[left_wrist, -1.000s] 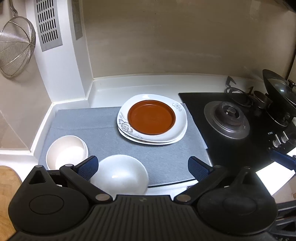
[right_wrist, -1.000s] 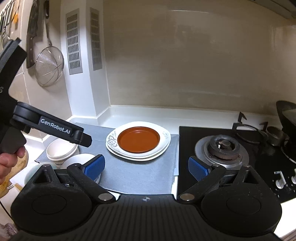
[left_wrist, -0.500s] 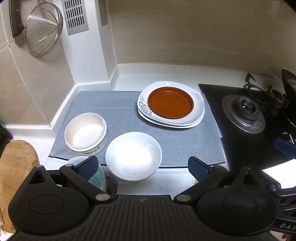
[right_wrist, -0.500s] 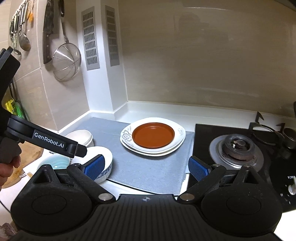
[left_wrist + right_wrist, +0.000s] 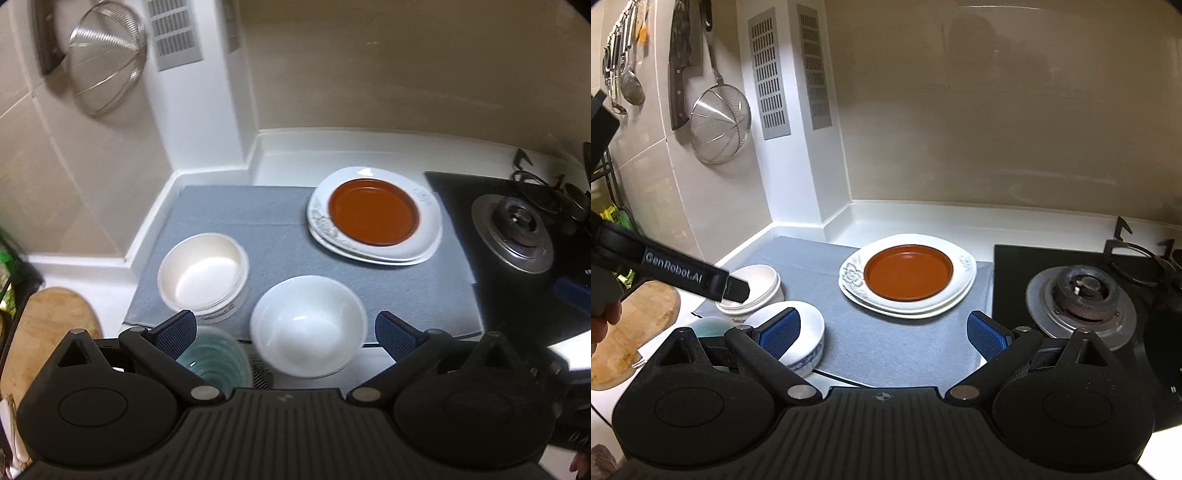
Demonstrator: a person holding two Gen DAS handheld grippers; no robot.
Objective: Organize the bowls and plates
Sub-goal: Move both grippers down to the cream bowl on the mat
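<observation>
Both your grippers have pulled back from the gray mat point(image 5: 280, 229), the left gripper point(image 5: 284, 330) and right gripper point(image 5: 882, 332) wide open and empty, so the white bowl point(image 5: 308, 326) at the mat's near edge, beside the cream bowl point(image 5: 203, 273), and the brown plate point(image 5: 375, 211) stacked on white plates point(image 5: 430, 236) toward its far right await sorting.

Warm, moderately dim indoor lighting from above. Glare at 6 o'clock inside the white bowl point(image 5: 308, 326) and on the counter edge point(image 5: 569, 349) at 4 o'clock. Motion blur throughout the left wrist view, strongest on the strainer point(image 5: 105, 66) at 10 o'clock. Sharper right wrist view. Heavy barrel distortion and dark corners in both. Soft shadow on the back wall point(image 5: 997, 110) at 12 o'clock.
</observation>
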